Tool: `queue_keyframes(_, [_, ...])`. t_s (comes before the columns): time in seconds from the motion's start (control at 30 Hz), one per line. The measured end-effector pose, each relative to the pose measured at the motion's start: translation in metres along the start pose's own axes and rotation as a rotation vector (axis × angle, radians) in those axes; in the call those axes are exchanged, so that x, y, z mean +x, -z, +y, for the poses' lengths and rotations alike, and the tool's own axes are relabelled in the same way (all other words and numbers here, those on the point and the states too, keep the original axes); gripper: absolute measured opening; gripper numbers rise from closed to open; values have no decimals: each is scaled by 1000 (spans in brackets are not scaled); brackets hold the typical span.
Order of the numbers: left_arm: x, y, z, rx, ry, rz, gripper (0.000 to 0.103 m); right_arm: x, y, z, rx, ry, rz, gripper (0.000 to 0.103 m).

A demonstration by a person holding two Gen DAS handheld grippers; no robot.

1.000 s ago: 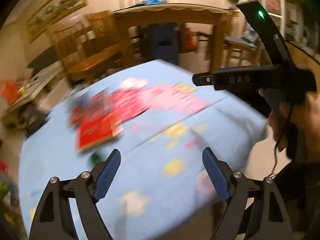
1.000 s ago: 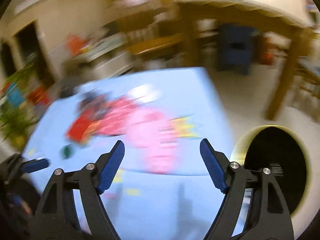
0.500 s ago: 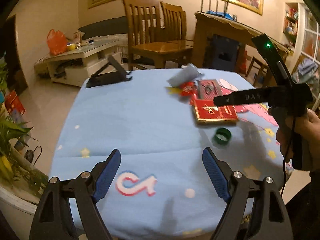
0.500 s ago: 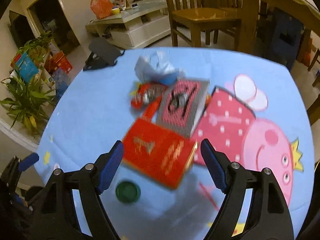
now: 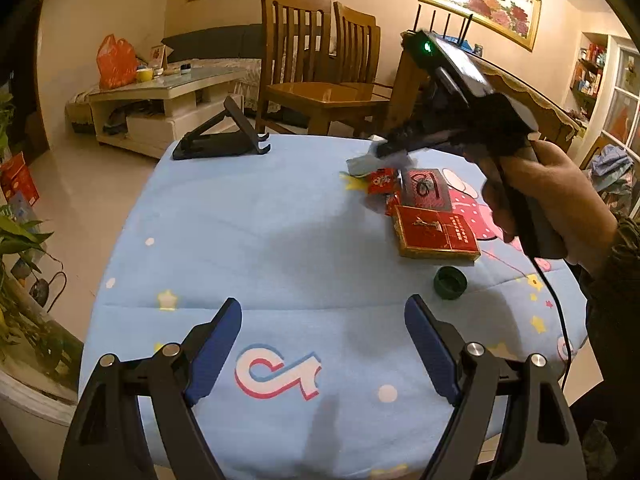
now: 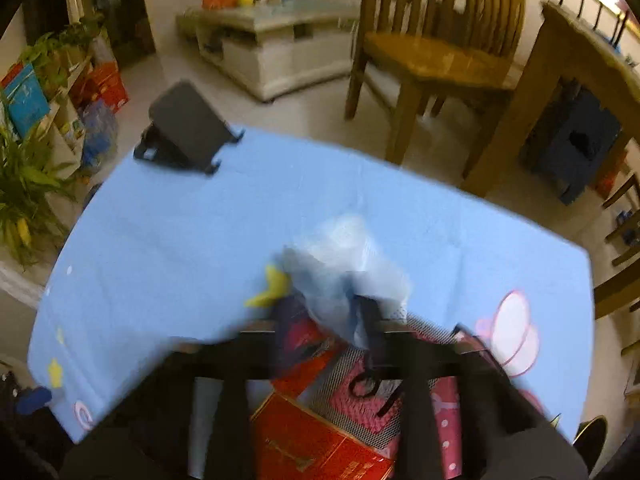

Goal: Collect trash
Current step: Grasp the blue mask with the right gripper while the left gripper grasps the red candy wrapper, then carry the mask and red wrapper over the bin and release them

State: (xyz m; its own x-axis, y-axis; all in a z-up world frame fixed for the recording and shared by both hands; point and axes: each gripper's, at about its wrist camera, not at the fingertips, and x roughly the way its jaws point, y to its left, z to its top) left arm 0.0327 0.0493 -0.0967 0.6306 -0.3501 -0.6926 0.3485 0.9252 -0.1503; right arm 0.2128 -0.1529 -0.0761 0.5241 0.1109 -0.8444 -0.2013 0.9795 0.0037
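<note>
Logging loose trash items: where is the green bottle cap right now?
In the left wrist view, the green bottle cap lies on the blue tablecloth, right side, just in front of the red box.

A black stand (image 5: 224, 136) is sitting at the far left corner of the tabletop (image 5: 248, 248), on the blue cloth. Beyond the far edge, two wooden chairs (image 5: 316, 72) are standing side by side. A low table (image 5: 168, 96) is carrying an orange bag (image 5: 116, 62) and what may be a yellow cup (image 5: 144, 75). Plants (image 6: 24, 184) are crowding the left side.
</note>
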Motion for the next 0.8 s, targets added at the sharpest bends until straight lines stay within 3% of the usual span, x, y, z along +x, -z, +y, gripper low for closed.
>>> queue_keyframes(0.13, [2, -2, -2, 2, 4, 4, 81, -38, 19, -15, 71, -110, -85, 8])
queue_keyframes(0.33, [32, -39, -20, 54, 83, 34, 81, -137, 94, -89, 301, -351, -269, 8])
queue_keyframes(0.43, [68, -70, -30, 66, 137, 80, 79, -165, 138, -125, 395, -371, -322, 8])
queue_keyframes(0.63, [140, -113, -57, 117, 125, 165, 69, -190, 201, -180, 550, -383, -383, 8])
queue_keyframes(0.67, [153, -117, -59, 113, 113, 184, 66, -192, 207, -186, 559, -385, -385, 8])
queue_keyframes(0.73, [176, -120, -63, 117, 84, 223, 51, -193, 218, -194, 577, -387, -390, 8])
queue_keyframes(0.8, [186, -120, -64, 121, 67, 238, 45, -194, 226, -201, 592, -394, -396, 8])
